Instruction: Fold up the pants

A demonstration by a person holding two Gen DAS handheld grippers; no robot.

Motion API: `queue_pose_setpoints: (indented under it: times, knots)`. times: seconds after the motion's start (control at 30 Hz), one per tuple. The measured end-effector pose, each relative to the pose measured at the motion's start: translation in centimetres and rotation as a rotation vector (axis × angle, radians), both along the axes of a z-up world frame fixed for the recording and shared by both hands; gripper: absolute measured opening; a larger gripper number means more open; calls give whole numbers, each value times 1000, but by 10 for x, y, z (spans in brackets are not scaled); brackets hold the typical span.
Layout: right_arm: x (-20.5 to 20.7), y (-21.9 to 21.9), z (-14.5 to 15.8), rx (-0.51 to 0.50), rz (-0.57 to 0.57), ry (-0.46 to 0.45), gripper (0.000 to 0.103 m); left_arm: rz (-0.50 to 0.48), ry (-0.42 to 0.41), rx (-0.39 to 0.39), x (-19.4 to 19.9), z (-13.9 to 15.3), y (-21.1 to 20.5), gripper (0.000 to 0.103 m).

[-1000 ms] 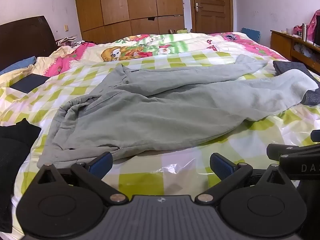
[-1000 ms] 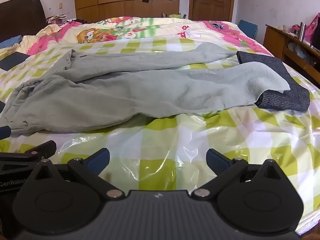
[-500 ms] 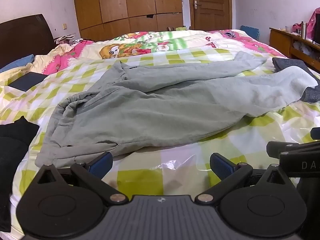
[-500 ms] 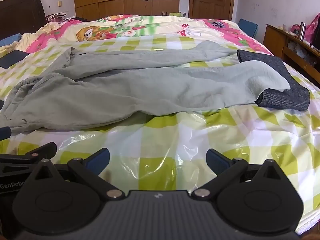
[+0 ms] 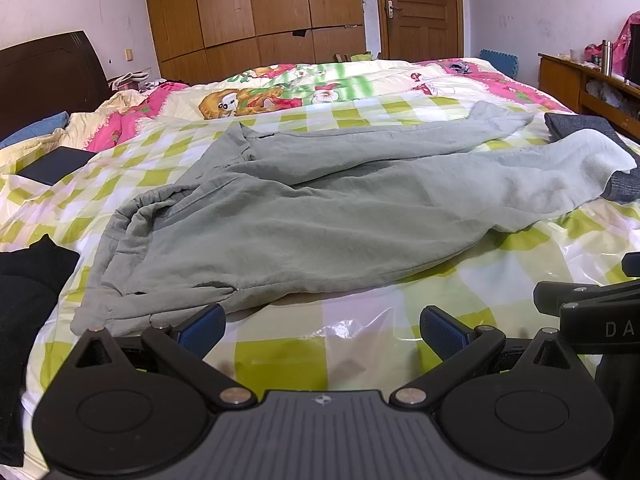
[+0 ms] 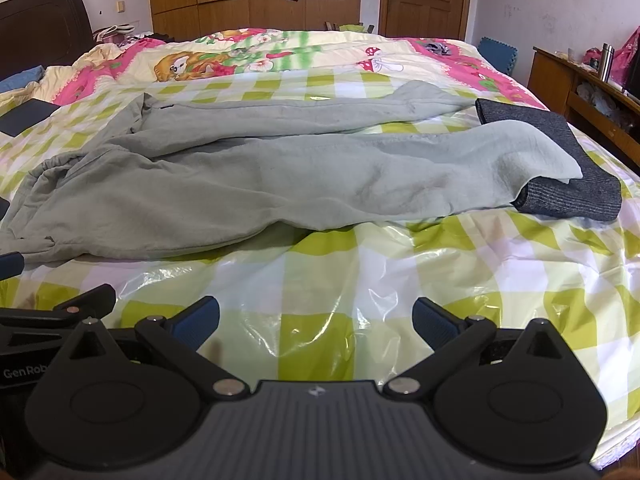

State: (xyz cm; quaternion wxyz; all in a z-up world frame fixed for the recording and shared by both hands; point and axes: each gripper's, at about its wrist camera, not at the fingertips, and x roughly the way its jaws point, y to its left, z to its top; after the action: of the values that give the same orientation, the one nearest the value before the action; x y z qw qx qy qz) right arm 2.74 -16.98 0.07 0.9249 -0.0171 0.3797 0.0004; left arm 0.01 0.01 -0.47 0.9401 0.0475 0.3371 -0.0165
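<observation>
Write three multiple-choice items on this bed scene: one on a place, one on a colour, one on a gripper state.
1. What does the end of the near leg of the pants rest on?
A. a folded dark grey garment
B. a pillow
C. the floor

2. What colour are the pants?
A. red
B. pale grey-green
C. black

3. How does the left gripper stand?
A. shut on the waistband
B. shut on nothing
C. open

Answers:
1. A, the leg end overlaps the dark garment.
2. B, the cloth is pale grey-green in both views.
3. C, its blue pads sit wide apart.
</observation>
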Motion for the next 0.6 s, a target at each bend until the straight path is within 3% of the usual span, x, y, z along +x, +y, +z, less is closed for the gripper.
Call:
queue_pose_setpoints:
  times: [0.6]
  knots:
    - [0, 1, 1, 0, 4, 7, 102, -3, -7, 11, 0, 1, -1, 103]
